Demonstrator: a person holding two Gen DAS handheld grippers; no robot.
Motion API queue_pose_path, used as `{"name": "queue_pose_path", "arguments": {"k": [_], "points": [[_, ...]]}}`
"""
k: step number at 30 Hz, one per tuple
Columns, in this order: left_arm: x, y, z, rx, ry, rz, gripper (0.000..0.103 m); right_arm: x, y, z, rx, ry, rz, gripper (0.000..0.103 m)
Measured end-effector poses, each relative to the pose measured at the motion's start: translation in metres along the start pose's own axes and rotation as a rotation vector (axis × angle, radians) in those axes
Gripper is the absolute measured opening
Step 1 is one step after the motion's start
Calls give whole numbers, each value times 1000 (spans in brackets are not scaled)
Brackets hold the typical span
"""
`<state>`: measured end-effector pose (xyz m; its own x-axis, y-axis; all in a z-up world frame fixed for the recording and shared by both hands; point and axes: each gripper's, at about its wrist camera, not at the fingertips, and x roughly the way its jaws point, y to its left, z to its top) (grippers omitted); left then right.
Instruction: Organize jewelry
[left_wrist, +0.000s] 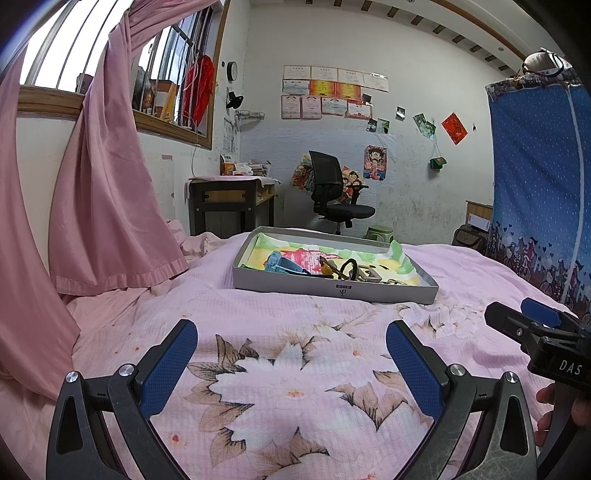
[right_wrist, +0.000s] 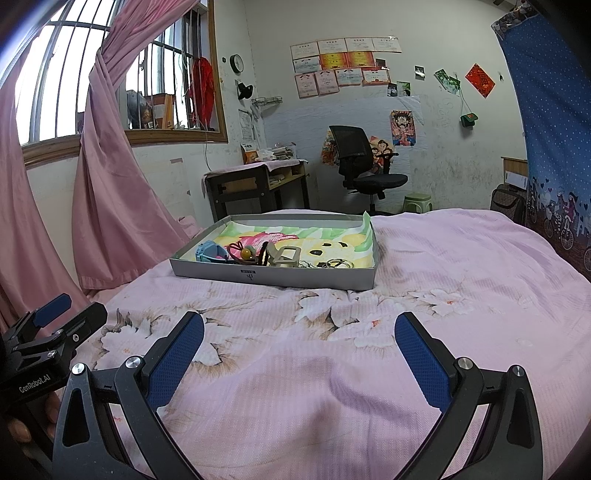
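**Jewelry tray ahead of two spread claws**

The grey tray (right_wrist: 273, 275) of jewelry (right_wrist: 258, 254) lies on the bed (right_wrist: 443, 258), well ahead of both claws. Left claw (left_wrist: 291, 365) and right claw (right_wrist: 299, 360) hover spread wide, gripping nothing.

My count across both views

I see one grey tray (right_wrist: 207, 272), one blue watch (right_wrist: 210, 252), one office chair (right_wrist: 364, 170), two tongs (left_wrist: 291, 345) (right_wrist: 299, 338).

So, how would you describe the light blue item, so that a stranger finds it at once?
On the pink flowered bed stands a shallow grey box. At its left end lies the light blue item, beside dark hair ties and a beige clip. It alone is blue.
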<state>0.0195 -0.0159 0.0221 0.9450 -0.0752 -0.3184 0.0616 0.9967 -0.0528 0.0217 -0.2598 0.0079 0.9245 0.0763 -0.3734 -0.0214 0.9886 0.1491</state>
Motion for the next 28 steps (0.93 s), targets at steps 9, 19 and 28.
{"name": "queue_pose_path", "arguments": {"k": [9,19,28], "points": [[0,-1,0,0,1,1,103,0,0,0,0,0,0,102],[1,2,-3,-4,15,3,103,0,0,0,0,0,-1,102],[2,6,-6,2,18,14,103,0,0,1,-1,1,0,102]]}}
